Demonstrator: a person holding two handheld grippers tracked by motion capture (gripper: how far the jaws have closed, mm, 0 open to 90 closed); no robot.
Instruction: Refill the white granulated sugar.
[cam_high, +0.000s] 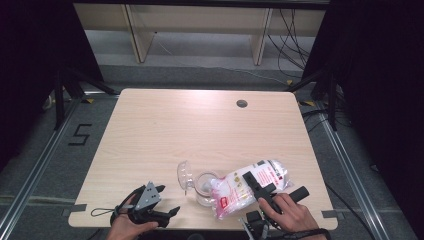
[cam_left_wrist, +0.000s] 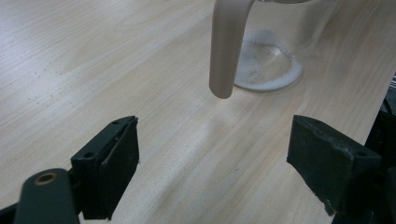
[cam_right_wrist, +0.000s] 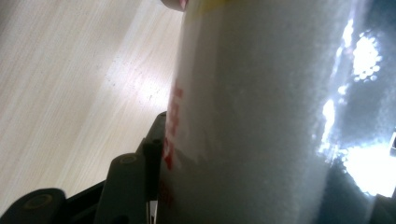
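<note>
Sugar bag tilted over the jar

Grains are visibly pooled in the bottom of the one clear jar (cam_high: 205, 187), which stands near the table's (cam_high: 200, 130) front edge with its lid (cam_high: 184, 176) flipped open to the left. One soft plastic bag (cam_high: 250, 187) of white granules leans beside it, mouth down toward the jar. The right gripper (cam_high: 261, 186) clamps the bag across its middle; the left gripper (cam_high: 167, 212) rests with jaws apart and empty, pointing at the jar. I judge the bag floppy and fairly heavy, its film slippery and apt to sag, so a mid-body hold suits it. The jar looks rigid but light, best steadied at its wall.
</note>
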